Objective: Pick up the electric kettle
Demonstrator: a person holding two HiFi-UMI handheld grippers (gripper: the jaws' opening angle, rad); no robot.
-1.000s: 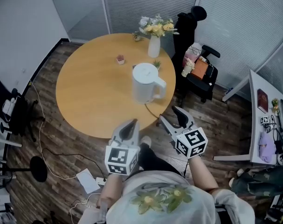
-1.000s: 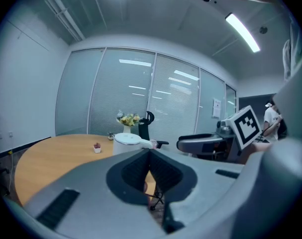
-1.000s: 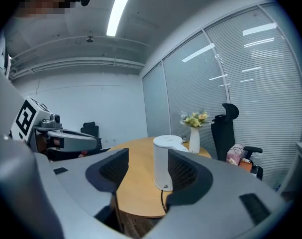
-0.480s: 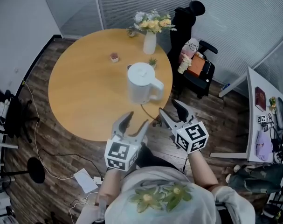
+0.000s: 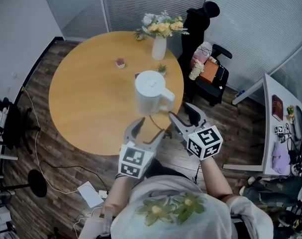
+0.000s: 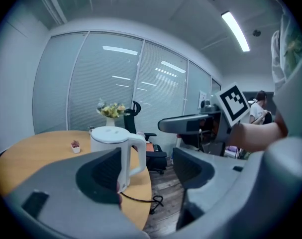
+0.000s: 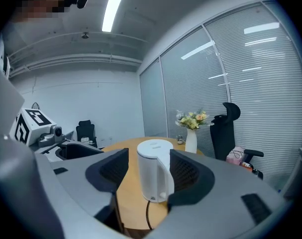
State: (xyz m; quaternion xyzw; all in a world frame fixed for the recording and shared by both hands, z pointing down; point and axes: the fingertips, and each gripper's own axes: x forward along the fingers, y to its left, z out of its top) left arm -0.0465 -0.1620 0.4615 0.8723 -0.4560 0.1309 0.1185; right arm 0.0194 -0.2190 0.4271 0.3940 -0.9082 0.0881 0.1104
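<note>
The white electric kettle (image 5: 151,92) stands upright near the right front edge of the round wooden table (image 5: 91,108), its handle turned to the right. My left gripper (image 5: 148,129) hovers at the table's edge just short of the kettle; its jaws are opening and nothing is between them. To the right, my right gripper (image 5: 182,114) is open beside the table's edge, apart from the kettle. In the left gripper view the kettle (image 6: 111,142) shows beyond the left jaw. The right gripper view frames the kettle (image 7: 154,176) ahead between open jaws.
A white vase of flowers (image 5: 159,45) and two small potted plants (image 5: 120,62) stand further back on the table. The kettle's black cord (image 5: 159,127) hangs over the front edge. A black office chair (image 5: 214,78) with bags stands at the right, near a white desk (image 5: 271,133).
The left jaws have gone from shut to wide open. Both grippers have moved forward toward the kettle, the left one now reaching the table's edge.
</note>
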